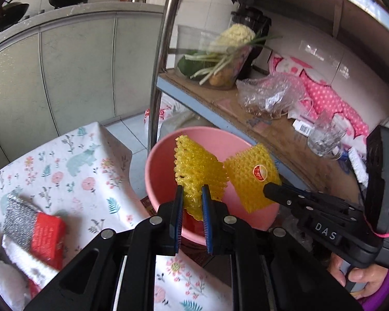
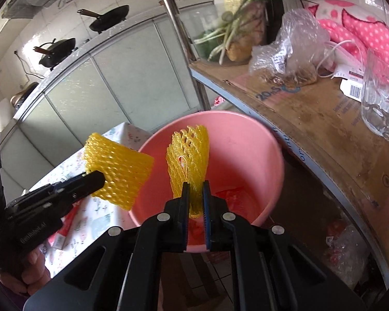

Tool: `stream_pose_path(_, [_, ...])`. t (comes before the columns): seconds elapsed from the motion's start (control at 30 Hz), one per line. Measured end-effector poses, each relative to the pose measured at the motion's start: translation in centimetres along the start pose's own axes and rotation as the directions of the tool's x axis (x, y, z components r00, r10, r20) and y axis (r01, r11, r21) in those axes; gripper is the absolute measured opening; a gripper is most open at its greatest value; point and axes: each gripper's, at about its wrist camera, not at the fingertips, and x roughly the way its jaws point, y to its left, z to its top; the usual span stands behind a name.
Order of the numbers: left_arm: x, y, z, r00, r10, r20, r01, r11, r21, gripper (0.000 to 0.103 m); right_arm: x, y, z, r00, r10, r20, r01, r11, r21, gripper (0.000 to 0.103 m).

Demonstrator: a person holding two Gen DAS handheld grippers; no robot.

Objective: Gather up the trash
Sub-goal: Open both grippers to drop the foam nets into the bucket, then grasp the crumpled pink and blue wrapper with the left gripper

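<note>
Both grippers hold yellow foam nets over the pink bucket [image 1: 163,160]. Left gripper [image 1: 192,194] fingers pinch the left net [image 1: 198,165] at its lower end; the net stands up with its long axis along the fingers, above the bucket's near-left rim. Right gripper [image 2: 195,191] fingers are clamped on the right net [image 2: 188,155], upright, directly above the bucket's opening. Red trash lies in the bucket. Right net sits more squarely over the opening; likely next: drop both.
</note>
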Motion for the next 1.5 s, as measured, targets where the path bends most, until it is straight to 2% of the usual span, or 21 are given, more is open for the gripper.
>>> stream_pose_path(0.27, [2.8, -0.6, -0.7, 0.998, 0.019, -0.053, -0.018, 1.000, 0.025, 0.013, 1.3, -0.7, -0.4, 0.999, -0.030, -0.026, 0.030, 0.999, 0.012, 0.010])
stream_pose_path(0.4, [3.4, -0.3, -0.7, 0.998, 0.019, -0.064, -0.019, 1.000, -0.002, 0.017, 1.8, -0.6, -0.4, 0.998, -0.045, -0.042, 0.045, 0.999, 0.011, 0.010])
stream_pose_path(0.5, [3.3, 0.0, -0.5, 0.998, 0.026, -0.064, -0.028, 0.999, -0.022, 0.033, 2.1, -0.4, -0.4, 0.997, -0.054, -0.052, 0.055, 0.998, 0.013, 0.013])
stream_pose_path(0.63, [2.2, 0.9, -0.2, 0.999, 0.011, -0.041, -0.014, 0.998, -0.066, 0.041, 1.8, -0.5, -0.1, 0.998, -0.048, -0.050, 0.049, 0.999, 0.017, 0.029])
stream_pose_path(0.73, [0.8, 1.5, 0.1, 1.000, 0.007, -0.015, -0.008, 0.996, -0.093, 0.045, 1.2, -0.1, 0.1, 0.998, -0.043, -0.041, 0.043, 0.999, 0.007, 0.030])
stream_pose_path(0.9, [-2.3, 2.5, 0.5, 0.999, 0.014, 0.043, -0.009, 0.994, -0.111, 0.046, -0.5, 0.7, 0.5, 0.999, -0.040, -0.006, 0.040, 0.999, -0.024, 0.030])
stream_pose_path(1.1, [-5.8, 4.3, 0.1, 0.996, 0.048, 0.076, -0.037, 0.989, -0.143, 0.046, -2.2, 2.1, 0.4, 1.000, -0.007, 0.008, 0.007, 0.999, -0.051, 0.030])
stream_pose_path(1.33, [-11.0, 7.7, -3.2, 0.987, 0.135, 0.083, -0.117, 0.975, -0.187, 0.046, -3.5, 5.8, -0.7, 0.998, 0.065, -0.006, -0.065, 0.989, -0.130, 0.030])
stream_pose_path(1.5, [-15.9, 11.6, -6.7, 0.971, 0.227, 0.080, -0.200, 0.945, -0.260, 0.046, -3.6, 8.6, -2.0, 0.992, 0.118, -0.037, -0.123, 0.977, -0.174, 0.030])
